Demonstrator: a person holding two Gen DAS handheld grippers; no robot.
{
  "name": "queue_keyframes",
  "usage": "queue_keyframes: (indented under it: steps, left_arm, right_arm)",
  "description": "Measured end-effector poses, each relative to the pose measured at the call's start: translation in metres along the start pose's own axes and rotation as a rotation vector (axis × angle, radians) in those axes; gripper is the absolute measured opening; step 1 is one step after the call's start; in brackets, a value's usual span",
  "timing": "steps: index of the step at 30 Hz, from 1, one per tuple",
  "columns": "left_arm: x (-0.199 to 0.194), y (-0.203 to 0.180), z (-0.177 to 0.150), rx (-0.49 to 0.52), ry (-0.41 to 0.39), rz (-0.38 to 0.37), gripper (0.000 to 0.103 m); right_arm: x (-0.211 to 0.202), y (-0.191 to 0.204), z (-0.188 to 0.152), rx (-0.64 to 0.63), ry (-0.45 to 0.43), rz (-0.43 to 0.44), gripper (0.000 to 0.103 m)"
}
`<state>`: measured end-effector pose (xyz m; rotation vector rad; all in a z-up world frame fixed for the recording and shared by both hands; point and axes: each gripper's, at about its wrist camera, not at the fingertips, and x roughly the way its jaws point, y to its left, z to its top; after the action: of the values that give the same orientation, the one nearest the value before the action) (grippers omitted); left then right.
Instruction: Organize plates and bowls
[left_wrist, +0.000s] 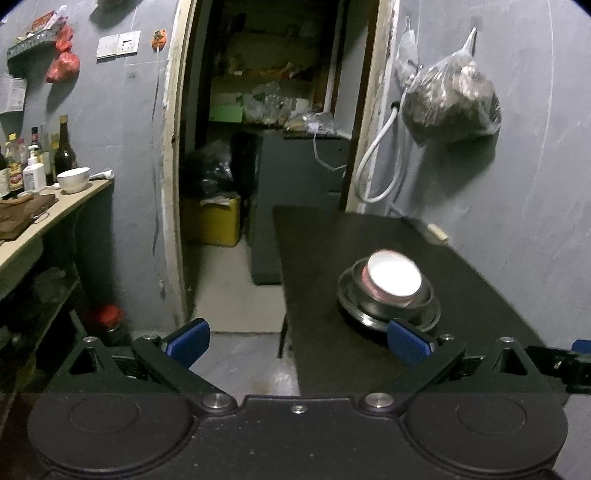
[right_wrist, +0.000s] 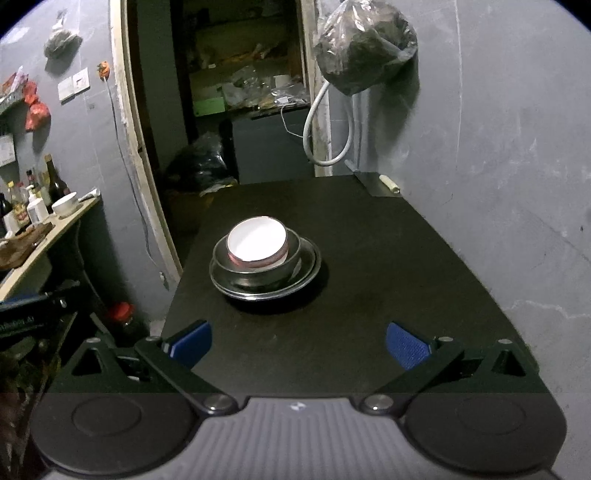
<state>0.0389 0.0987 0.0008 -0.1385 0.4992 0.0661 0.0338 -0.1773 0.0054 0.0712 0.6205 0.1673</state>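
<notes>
A stack stands on the black table (right_wrist: 369, 258): a metal plate (right_wrist: 308, 275) at the bottom, a metal bowl (right_wrist: 255, 282) in it, and a pink bowl with a white inside (right_wrist: 256, 243) on top. The same stack shows in the left wrist view, with the pink bowl (left_wrist: 393, 275) over the metal plate (left_wrist: 354, 310). My right gripper (right_wrist: 299, 343) is open and empty, a short way in front of the stack. My left gripper (left_wrist: 299, 341) is open and empty, left of the stack at the table's left edge.
A counter (left_wrist: 40, 225) at the left holds a white bowl (left_wrist: 74, 180), bottles and a cutting board. A doorway (left_wrist: 266, 147) opens behind the table. A bag (left_wrist: 450, 99) and a white hose hang on the right wall. A red-lidded jar (right_wrist: 123, 314) stands on the floor.
</notes>
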Motion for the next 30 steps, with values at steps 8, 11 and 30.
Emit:
queue_keyframes:
  steps: [8, 11, 30]
  left_arm:
    - [0.005, -0.005, -0.016, 0.044, 0.052, 0.005, 0.102]
    - [0.006, -0.009, -0.017, 0.069, 0.055, -0.005, 0.102]
    - [0.014, -0.026, -0.002, 0.15, 0.044, -0.021, 0.102]
  right_arm:
    - [0.001, -0.01, -0.017, 0.048, 0.024, -0.025, 0.103]
    - [0.002, -0.012, -0.02, 0.052, 0.032, -0.029, 0.103]
    - [0.007, -0.02, 0.008, 0.069, -0.026, -0.044, 0.103]
